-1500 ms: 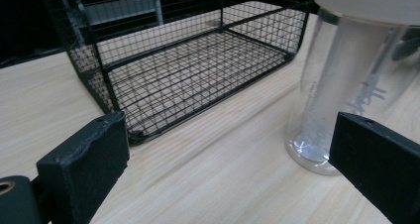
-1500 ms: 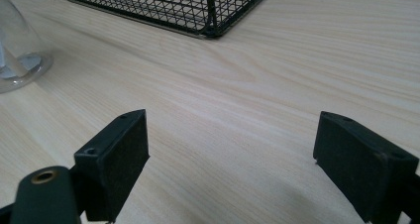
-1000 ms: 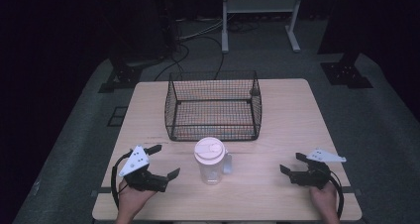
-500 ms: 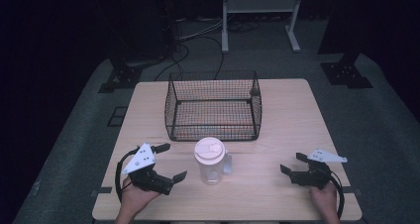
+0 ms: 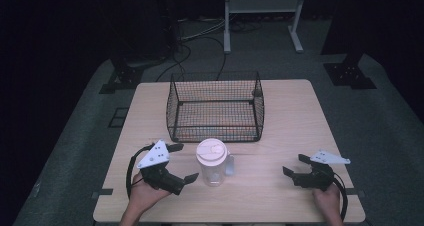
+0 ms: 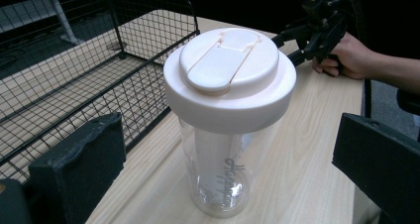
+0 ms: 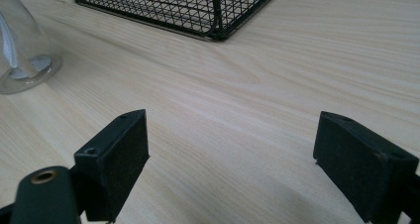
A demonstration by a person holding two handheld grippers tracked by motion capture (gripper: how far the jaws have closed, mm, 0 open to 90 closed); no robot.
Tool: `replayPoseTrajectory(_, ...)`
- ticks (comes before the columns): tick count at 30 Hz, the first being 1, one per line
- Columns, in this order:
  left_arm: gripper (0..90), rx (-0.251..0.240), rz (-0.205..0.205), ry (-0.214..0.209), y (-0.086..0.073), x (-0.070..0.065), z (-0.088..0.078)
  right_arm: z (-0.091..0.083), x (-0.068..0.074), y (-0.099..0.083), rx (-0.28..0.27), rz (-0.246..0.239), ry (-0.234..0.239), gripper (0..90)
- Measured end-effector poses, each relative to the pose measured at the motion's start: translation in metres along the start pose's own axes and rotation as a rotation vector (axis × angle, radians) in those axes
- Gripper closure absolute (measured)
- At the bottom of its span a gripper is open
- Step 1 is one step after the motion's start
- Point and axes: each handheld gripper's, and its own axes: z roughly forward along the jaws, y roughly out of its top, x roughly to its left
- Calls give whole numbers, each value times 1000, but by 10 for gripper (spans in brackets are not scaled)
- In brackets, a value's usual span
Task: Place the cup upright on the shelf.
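Clear bottle point(image 5: 212, 162), cream lid on; wire basket point(image 5: 216, 107) just behind.

The scene is viewed from above and from the near side in the high view, with the pale wooden table point(image 5: 295, 111) at the centre of the frame. From low over the tabletop, the clear plastic bottle with a cream lid point(image 6: 229, 115) is seen close up in the left gripper view, mid-frame. It is shared with the right gripper view, where its base is cut off at upper left beside the black wire basket point(image 7: 198, 6).
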Motion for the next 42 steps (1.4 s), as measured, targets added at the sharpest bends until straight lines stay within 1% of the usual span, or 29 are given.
replayPoseTrajectory(2,0,6,0,-1,0,0,2,0,0,0,-1,0,0,129)
replayPoseTrajectory(3,0,17,-1,-8,1,2,6,0,0,0,-3,0,0,129)
replayPoseTrajectory(11,0,47,-14,-39,6,4,20,0,0,0,-2,0,2,129)
replayPoseTrajectory(14,0,59,-12,-42,7,4,23,0,0,0,-3,-1,4,129)
replayPoseTrajectory(15,0,59,-10,-42,7,5,24,0,0,0,-5,0,7,129)
replayPoseTrajectory(19,0,58,-21,-51,9,8,28,-1,-1,0,-7,3,10,129)
replayPoseTrajectory(22,0,72,-22,-63,10,8,32,0,-1,0,-6,4,10,129)
replayPoseTrajectory(24,0,92,-11,-65,11,7,35,0,-1,0,-5,3,11,129)
replayPoseTrajectory(26,0,110,-10,-72,11,7,40,0,-1,0,-5,3,11,129)
replayPoseTrajectory(30,0,122,-7,-79,12,7,45,0,-1,0,-4,3,10,129)
replayPoseTrajectory(31,0,138,-7,-86,13,8,49,0,-1,0,-3,3,10,129)
replayPoseTrajectory(33,0,146,-6,-92,13,8,52,0,-1,0,-4,4,9,129)
replayPoseTrajectory(34,0,164,2,-94,15,8,55,0,-1,0,-3,4,10,129)
replayPoseTrajectory(35,0,164,2,-94,15,8,55,0,-1,0,-3,4,10,129)
replayPoseTrajectory(38,0,184,8,-101,18,8,59,0,-1,0,-4,5,11,129)
replayPoseTrajectory(40,0,187,13,-99,20,8,61,0,-1,0,-3,3,12,129)
replayPoseTrajectory(42,0,198,16,-107,22,9,64,0,-1,0,-3,3,12,129)
